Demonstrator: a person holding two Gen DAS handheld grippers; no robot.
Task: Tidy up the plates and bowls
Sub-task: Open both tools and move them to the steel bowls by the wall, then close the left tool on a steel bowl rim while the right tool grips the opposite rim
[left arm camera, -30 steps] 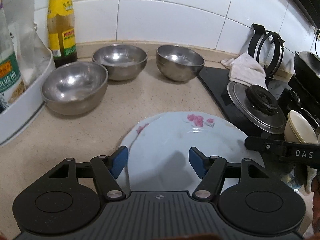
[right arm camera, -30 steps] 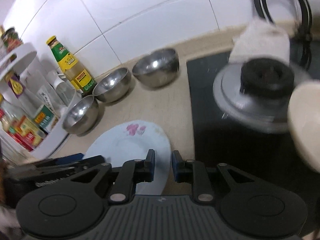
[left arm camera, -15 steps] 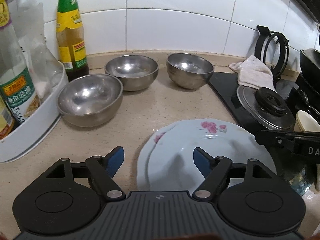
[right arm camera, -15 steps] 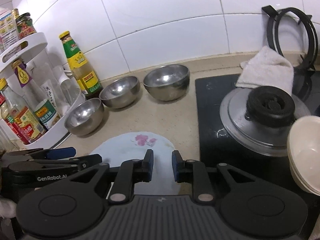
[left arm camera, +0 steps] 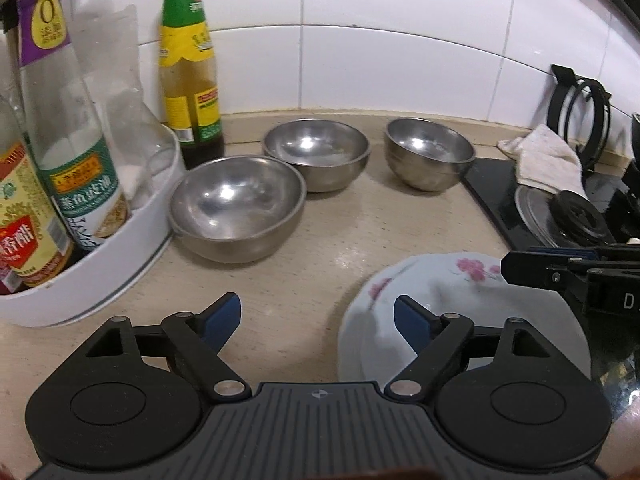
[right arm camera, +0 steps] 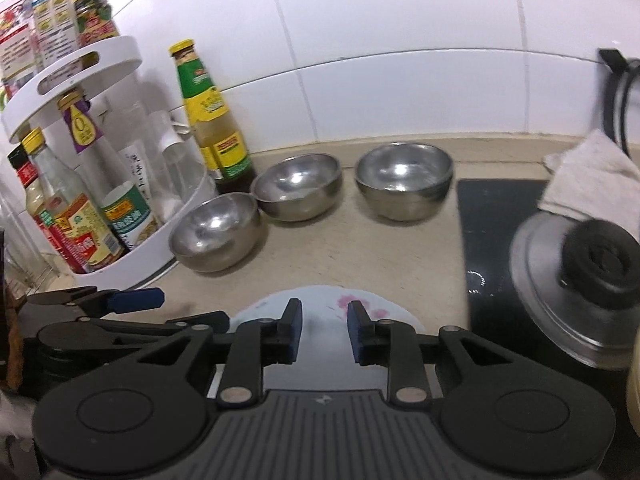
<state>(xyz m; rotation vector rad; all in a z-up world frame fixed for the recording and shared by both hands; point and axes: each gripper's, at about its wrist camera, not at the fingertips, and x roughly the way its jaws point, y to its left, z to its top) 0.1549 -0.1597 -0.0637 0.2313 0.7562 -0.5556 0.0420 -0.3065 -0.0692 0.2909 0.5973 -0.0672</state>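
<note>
A stack of pale blue plates with pink flowers [left arm camera: 460,308] lies on the beige counter, also in the right wrist view [right arm camera: 324,308]. Three steel bowls stand behind: a near left one [left arm camera: 236,208], a middle one [left arm camera: 316,154] and a right one [left arm camera: 430,154]; they also show in the right wrist view, left [right arm camera: 218,236], middle [right arm camera: 298,192] and right [right arm camera: 404,182]. My left gripper [left arm camera: 318,320] is open and empty, left of the plates. My right gripper [right arm camera: 323,334] is partly open and empty, above the plates' near part.
A white turntable rack [left arm camera: 100,272] with sauce bottles stands at the left. A tall bottle [left arm camera: 190,64] stands by the wall. A black hob [right arm camera: 496,240] carries a pot lid [right arm camera: 576,292] and a cloth [right arm camera: 592,176]. A cream bowl's edge [right arm camera: 634,396] shows at far right.
My left gripper has moved left, off the plates, toward the bowls. My right gripper has swung left over the plates and its jaws have opened from nearly shut.
</note>
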